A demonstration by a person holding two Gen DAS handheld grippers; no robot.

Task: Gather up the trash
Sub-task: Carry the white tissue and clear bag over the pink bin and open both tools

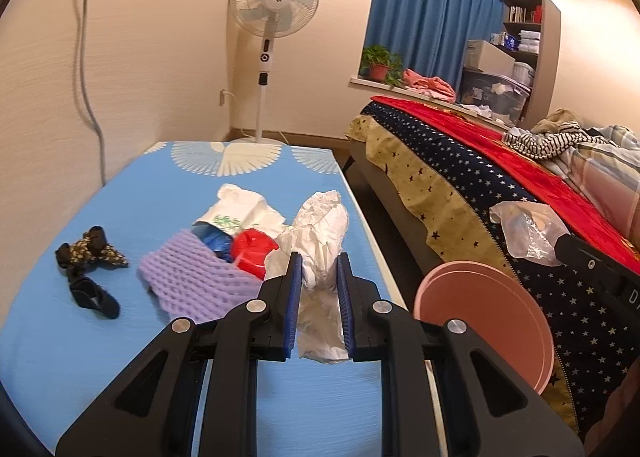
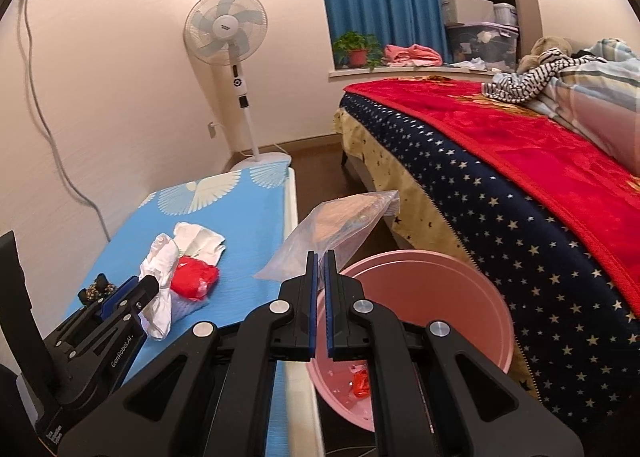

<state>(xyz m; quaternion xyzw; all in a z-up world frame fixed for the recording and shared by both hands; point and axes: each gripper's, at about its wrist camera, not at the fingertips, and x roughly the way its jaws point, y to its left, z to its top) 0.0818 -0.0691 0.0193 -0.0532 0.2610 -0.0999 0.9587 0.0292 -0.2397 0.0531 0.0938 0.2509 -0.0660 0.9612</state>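
Left gripper (image 1: pixel 319 261) clamps the white crumpled bag (image 1: pixel 322 233), lifted for carrying. Right gripper (image 2: pixel 320 257) pinches the clear plastic bag (image 2: pixel 332 229), pink bin (image 2: pixel 420 297) just below-right, probably for dropping.

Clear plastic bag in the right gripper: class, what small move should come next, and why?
Probably open the right gripper so the clear plastic bag drops. Its jaws are shut on the bag's lower edge, and the pink bin sits open just below and to the right, with red scraps already inside. A slight shift right first would centre the bag over the bin.
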